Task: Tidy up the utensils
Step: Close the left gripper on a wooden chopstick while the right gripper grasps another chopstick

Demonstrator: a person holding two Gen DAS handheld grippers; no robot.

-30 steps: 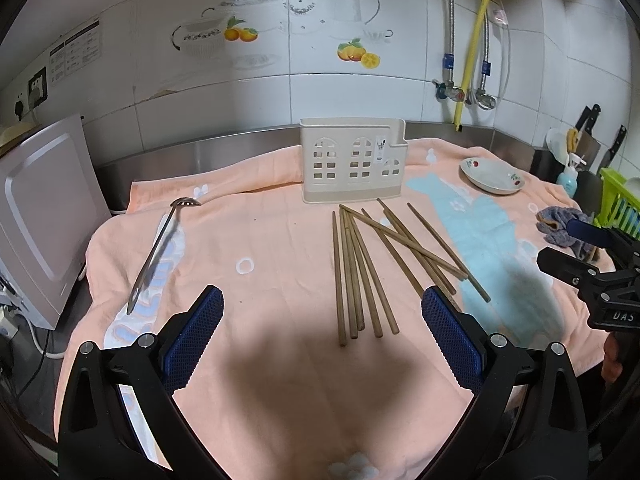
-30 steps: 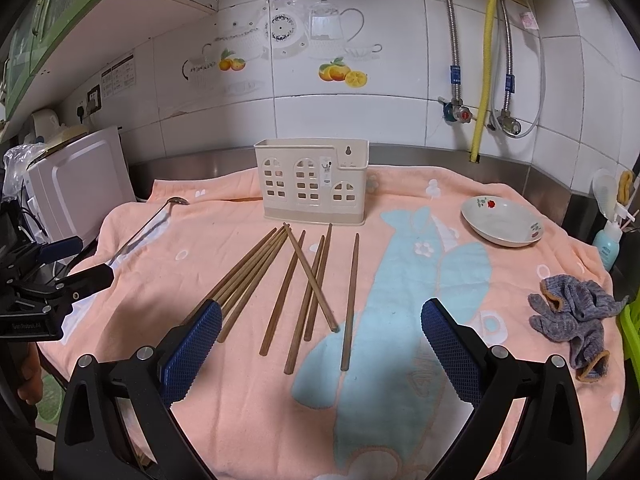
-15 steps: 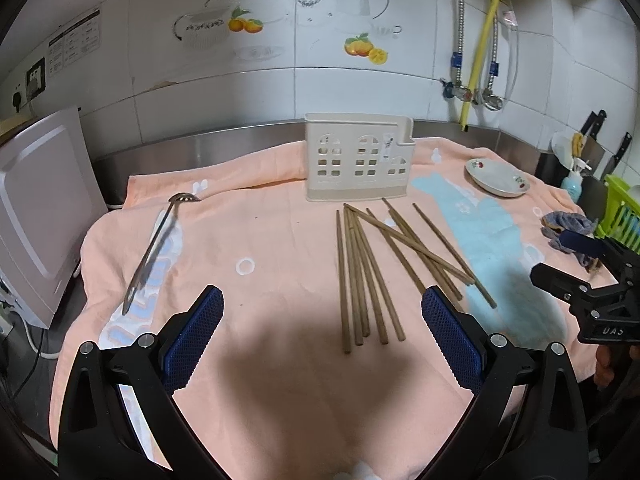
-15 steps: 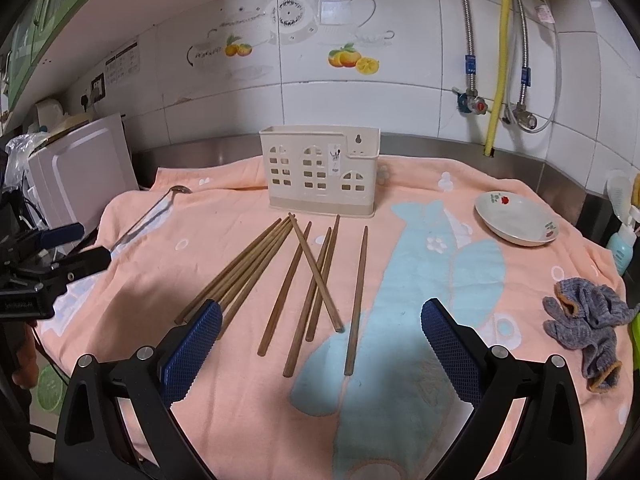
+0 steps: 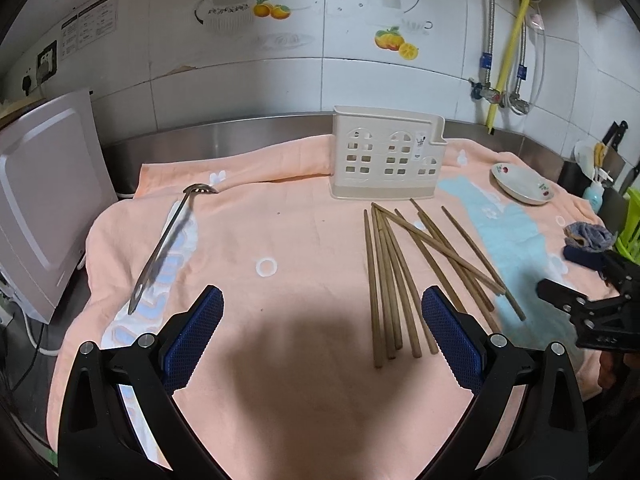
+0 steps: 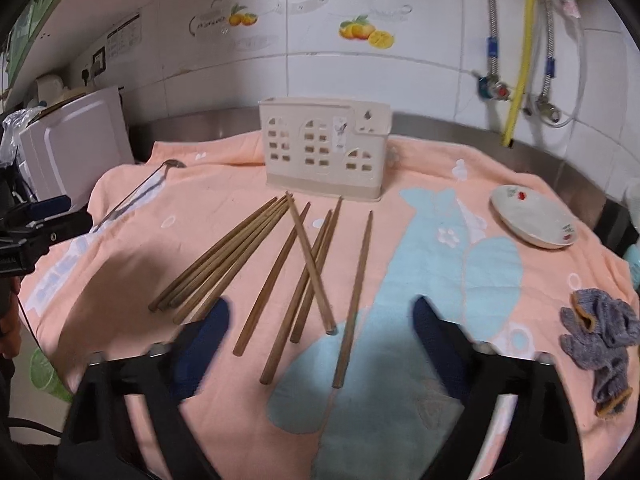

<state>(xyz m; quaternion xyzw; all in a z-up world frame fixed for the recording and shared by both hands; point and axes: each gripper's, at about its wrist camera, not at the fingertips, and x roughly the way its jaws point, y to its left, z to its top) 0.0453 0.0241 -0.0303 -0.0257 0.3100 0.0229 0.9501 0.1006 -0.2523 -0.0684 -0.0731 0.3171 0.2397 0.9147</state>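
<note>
Both grippers had edged closer over the chopsticks (image 6: 296, 276); left gripper (image 5: 322, 334) gaped empty, right gripper (image 6: 320, 338) was closing on nothing, holder (image 6: 324, 152) near the towel's (image 5: 304, 248) back edge.

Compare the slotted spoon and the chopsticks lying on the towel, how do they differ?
The slotted spoon is shiny metal; the chopsticks are brown wood. The spoon lies alone near the towel's left side, while the chopsticks are many, loosely fanned with some crossing, in front of the cream utensil holder. Both lie flat on the peach towel, untouched by either claw.
</note>
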